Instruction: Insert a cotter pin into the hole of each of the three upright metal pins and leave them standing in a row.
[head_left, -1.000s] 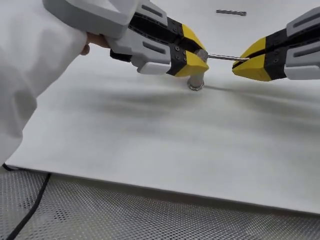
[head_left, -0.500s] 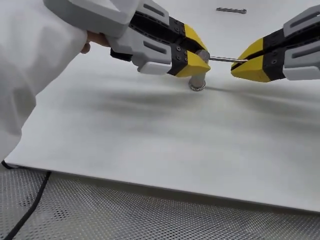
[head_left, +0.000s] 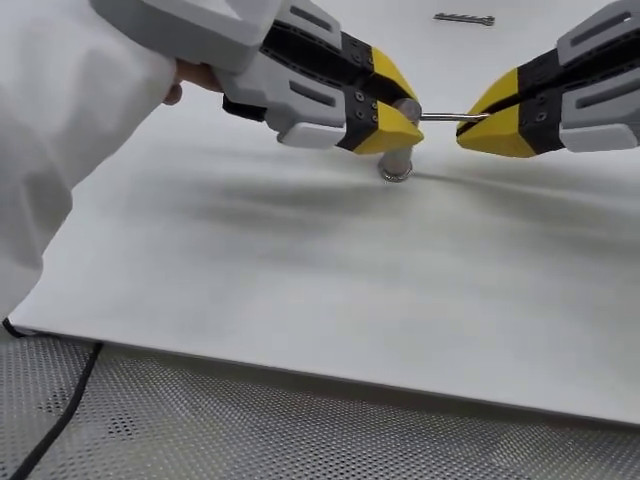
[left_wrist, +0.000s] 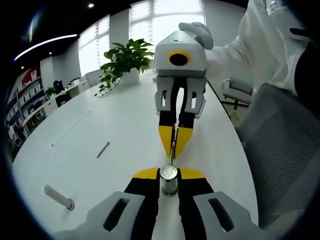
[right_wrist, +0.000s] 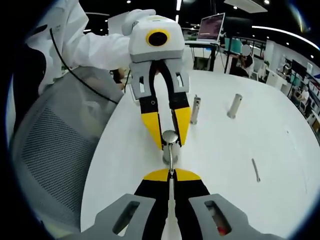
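Note:
An upright metal pin (head_left: 397, 163) stands on the white table (head_left: 300, 290), and my left gripper (head_left: 400, 118) is shut on it just below its round head. The right gripper view shows the pin (right_wrist: 170, 142) between the left gripper's yellow fingers (right_wrist: 151, 125). My right gripper (head_left: 465, 125) comes in from the right, shut on a thin cotter pin (head_left: 440, 117) held level. The cotter pin's tip (right_wrist: 171, 157) meets the pin's head; whether it sits in the hole I cannot tell. In the left gripper view the pin (left_wrist: 169, 182) stands between my own jaws.
Two more upright metal pins (right_wrist: 196, 110) (right_wrist: 234, 106) stand behind the left gripper. A spare cotter pin (head_left: 463, 19) lies at the far side, another (right_wrist: 255, 170) to the right. A metal pin (left_wrist: 59, 197) lies on its side. The table's near edge (head_left: 330, 385) meets perforated metal.
My right gripper has edged left toward the upright pin, so less of the cotter pin shows between the two grippers. The left gripper holds the pin in place.

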